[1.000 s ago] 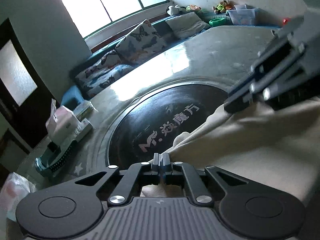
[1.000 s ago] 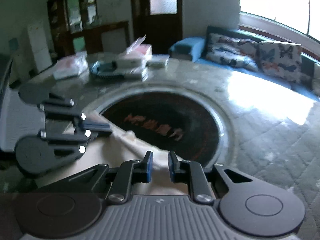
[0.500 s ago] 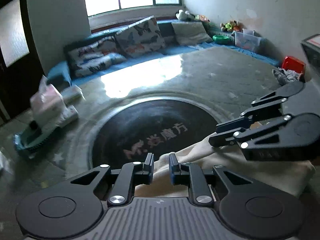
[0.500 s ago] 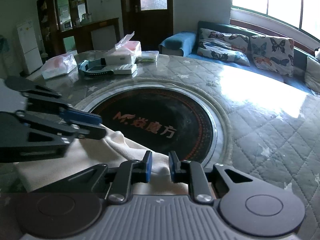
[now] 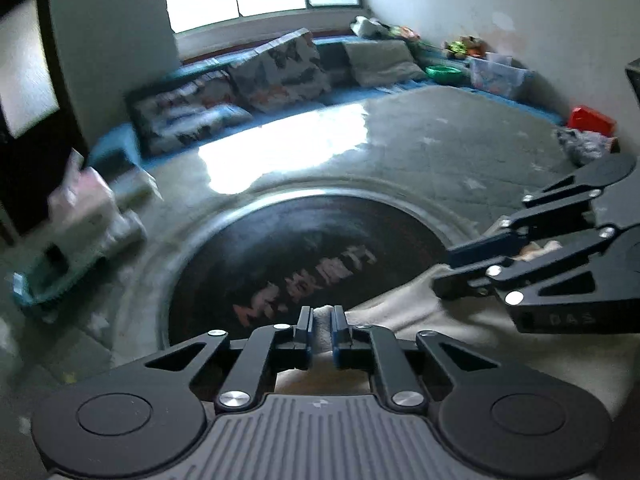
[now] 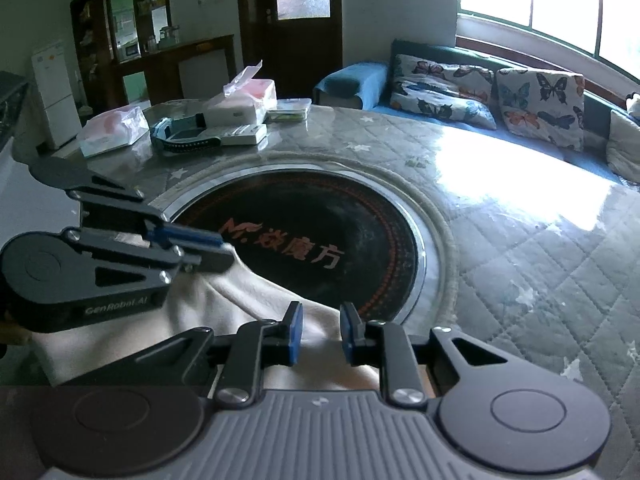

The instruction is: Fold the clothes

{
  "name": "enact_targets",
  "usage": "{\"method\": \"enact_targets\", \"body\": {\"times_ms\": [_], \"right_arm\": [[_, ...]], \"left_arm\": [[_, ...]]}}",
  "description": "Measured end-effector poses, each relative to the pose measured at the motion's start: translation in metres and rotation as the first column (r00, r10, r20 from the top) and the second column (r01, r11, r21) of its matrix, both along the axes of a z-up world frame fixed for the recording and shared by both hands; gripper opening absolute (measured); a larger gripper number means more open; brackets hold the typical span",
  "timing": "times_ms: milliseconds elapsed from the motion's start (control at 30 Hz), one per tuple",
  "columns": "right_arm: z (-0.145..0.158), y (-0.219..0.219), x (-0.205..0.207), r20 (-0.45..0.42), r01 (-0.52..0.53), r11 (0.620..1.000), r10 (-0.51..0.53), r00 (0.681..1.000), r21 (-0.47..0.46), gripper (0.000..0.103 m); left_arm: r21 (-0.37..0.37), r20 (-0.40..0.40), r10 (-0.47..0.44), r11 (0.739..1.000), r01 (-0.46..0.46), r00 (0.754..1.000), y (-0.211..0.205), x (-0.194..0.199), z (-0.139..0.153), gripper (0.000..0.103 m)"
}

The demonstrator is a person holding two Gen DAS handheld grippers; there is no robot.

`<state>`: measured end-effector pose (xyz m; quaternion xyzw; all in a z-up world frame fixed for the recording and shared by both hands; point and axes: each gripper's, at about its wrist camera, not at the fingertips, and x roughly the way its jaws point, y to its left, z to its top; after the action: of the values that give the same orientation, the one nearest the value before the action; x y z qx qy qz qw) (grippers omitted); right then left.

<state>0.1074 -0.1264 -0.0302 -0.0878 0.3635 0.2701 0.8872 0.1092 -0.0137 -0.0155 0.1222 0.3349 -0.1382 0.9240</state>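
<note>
Cream-coloured soft cloth garment [image 5: 420,312] lies on the quilted grey table cover [image 6: 520,248], its far edge overlapping the round black glass plate [image 6: 320,232]. Its long axis runs across both views. Left gripper [image 5: 320,330], jaws just closing, pinches a raised fold at that edge; right gripper [image 6: 320,332], jaws just opening, straddles the cloth unclamped, beside it.

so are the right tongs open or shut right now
Open. The right tongs have just been opening; their blue pads stand apart over the cream cloth, not pressing it.
</note>
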Motion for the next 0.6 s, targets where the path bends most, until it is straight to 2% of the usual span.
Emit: {"method": "enact_targets", "body": {"times_ms": [167,267,467,600], "right_arm": [[-0.006,0.003,0.002,-0.010,-0.005,1.000,0.005,1.000,-0.030,0.024],[0.001,-0.003,0.000,-0.003,0.004,1.000,-0.004,1.000,-0.017,0.024],[0.017,-0.017,-0.020,0.008,-0.006,1.000,0.006,1.000,-0.002,0.024],[0.018,-0.021,-0.037,0.002,-0.029,1.000,0.029,1.000,-0.004,0.023]], "left_arm": [[0.020,-0.013,0.009,1.000,-0.009,1.000,-0.005,0.003,-0.006,0.010],[-0.017,-0.013,0.015,1.000,-0.016,1.000,0.001,0.000,0.000,0.015],[-0.031,0.035,0.035,0.999,-0.034,0.999,0.016,-0.023,0.021,0.015],[-0.053,0.042,0.008,0.999,-0.006,0.999,0.022,-0.050,0.029,0.015]]}}
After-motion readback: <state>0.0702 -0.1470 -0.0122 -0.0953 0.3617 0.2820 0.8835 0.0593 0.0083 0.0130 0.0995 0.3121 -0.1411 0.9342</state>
